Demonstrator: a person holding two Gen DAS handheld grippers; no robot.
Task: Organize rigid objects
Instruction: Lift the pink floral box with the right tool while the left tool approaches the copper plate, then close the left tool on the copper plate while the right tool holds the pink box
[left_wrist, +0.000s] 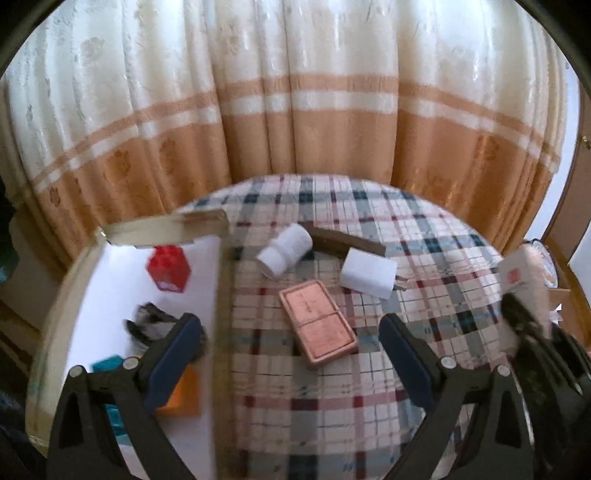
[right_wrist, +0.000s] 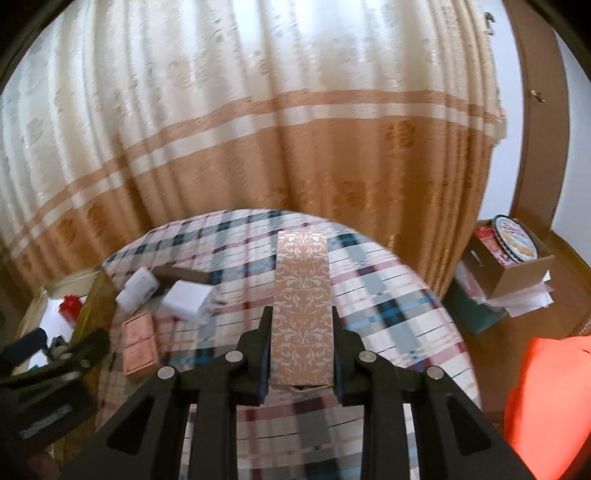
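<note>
My right gripper (right_wrist: 301, 325) is shut on a tall tan box with a white floral pattern (right_wrist: 301, 302) and holds it above the plaid table (right_wrist: 388, 295). My left gripper (left_wrist: 291, 343) is open and empty, hovering just short of a flat pink box (left_wrist: 317, 323) that lies on the plaid cloth; it also shows in the right wrist view (right_wrist: 138, 341). A white bottle (left_wrist: 284, 249) lies on its side, and a white block (left_wrist: 367, 273) sits beside it. A tray with a white floor (left_wrist: 110, 295) at the left holds a red block (left_wrist: 169, 268), dark items, a teal piece and an orange piece.
A brown flat piece (left_wrist: 347, 243) lies behind the white bottle and block. A cream and tan curtain (left_wrist: 295, 110) hangs behind the table. A cardboard box with a round tin (right_wrist: 517, 251) stands at the right. An orange object (right_wrist: 546, 398) is at the lower right.
</note>
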